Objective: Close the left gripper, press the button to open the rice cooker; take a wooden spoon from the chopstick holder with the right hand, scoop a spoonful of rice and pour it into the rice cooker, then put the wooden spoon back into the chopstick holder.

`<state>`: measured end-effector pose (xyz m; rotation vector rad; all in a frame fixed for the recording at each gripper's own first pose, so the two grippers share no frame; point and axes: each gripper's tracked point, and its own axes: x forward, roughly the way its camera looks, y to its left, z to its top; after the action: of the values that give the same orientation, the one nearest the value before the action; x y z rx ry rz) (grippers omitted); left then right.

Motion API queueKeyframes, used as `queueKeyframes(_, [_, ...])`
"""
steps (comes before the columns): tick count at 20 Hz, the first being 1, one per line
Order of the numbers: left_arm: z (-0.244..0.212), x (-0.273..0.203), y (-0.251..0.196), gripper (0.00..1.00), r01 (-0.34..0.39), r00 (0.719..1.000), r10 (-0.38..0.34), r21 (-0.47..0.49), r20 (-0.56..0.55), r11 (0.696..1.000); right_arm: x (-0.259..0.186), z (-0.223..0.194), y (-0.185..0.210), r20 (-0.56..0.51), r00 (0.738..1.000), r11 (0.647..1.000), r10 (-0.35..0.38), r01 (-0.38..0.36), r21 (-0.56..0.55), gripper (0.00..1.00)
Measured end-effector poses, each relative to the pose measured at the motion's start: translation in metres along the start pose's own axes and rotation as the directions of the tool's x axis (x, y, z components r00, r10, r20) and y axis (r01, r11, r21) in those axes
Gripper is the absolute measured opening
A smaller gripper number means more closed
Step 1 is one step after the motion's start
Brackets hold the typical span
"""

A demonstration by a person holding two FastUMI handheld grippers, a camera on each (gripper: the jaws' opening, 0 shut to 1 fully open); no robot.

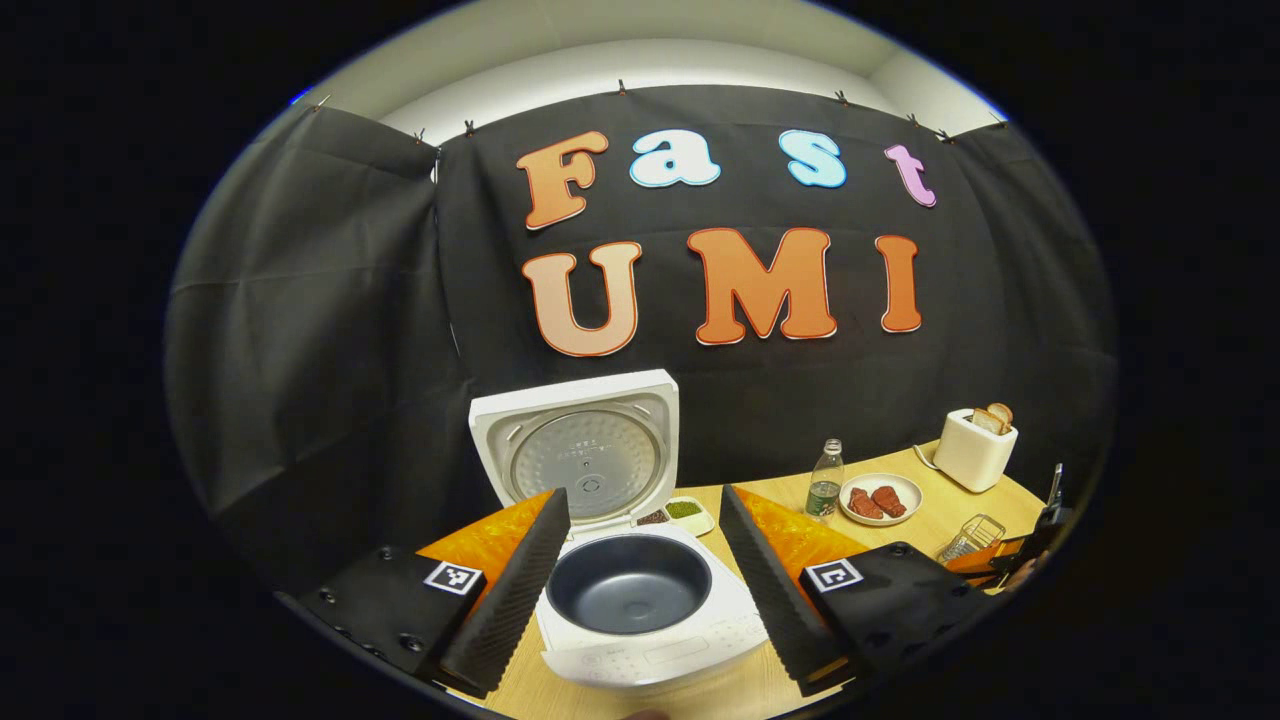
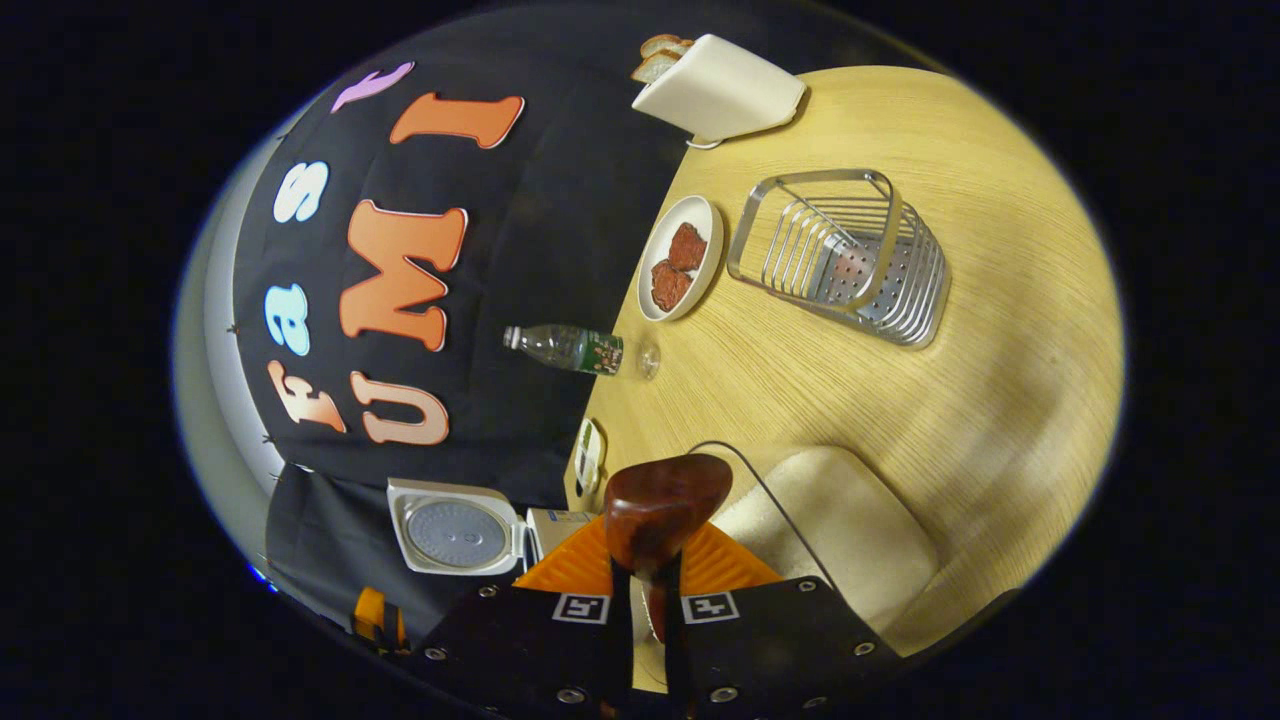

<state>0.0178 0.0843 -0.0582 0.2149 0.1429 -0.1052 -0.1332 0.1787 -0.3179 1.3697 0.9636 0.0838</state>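
white toaster [image 1: 973, 452] holding bread, plate of red meat [image 1: 880, 498], plastic bottle [image 1: 825, 481], wooden table [image 2: 980, 330]

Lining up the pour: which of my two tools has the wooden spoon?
The right tool, shut on the wooden spoon. The left tool is open and empty, its fingers either side of the open rice cooker.

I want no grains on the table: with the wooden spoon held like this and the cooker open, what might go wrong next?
1. The right claw grips the wooden spoon low and rolled sideways, so rice may spill.
2. The raised lid stands behind the pot; a long pour could hit it.
3. The open left claw flanks the rice cooker and may crowd the approach.
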Motion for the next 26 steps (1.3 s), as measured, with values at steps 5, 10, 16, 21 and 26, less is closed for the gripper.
queueKeyframes(5, [0.004,0.0,-0.002,1.0,-0.014,1.0,0.014,-0.041,0.009,0.999,-0.011,0.031,0.026,0.029,0.997,0.99,0.078,-0.081,0.116,0.12])
queueKeyframes(10, [0.003,-0.002,0.012,1.0,-0.058,0.998,0.058,-0.069,0.011,0.996,-0.016,0.044,0.061,0.039,0.987,0.959,0.159,-0.163,0.231,0.12])
queueKeyframes(16, [-0.001,-0.006,0.044,1.0,-0.128,0.992,0.129,-0.11,0.006,0.986,0.003,0.032,0.126,-0.016,0.965,0.918,0.262,-0.244,0.314,0.12])
queueKeyframes(21, [-0.003,-0.014,0.078,1.0,-0.184,0.982,0.188,-0.178,0.005,0.967,0.04,-0.004,0.177,-0.108,0.943,0.906,0.316,-0.266,0.33,0.12])
queueKeyframes(26, [-0.012,-0.028,0.119,1.0,-0.27,0.962,0.273,-0.18,-0.007,0.946,0.081,-0.056,0.226,-0.209,0.916,0.905,0.342,-0.261,0.335,0.12])
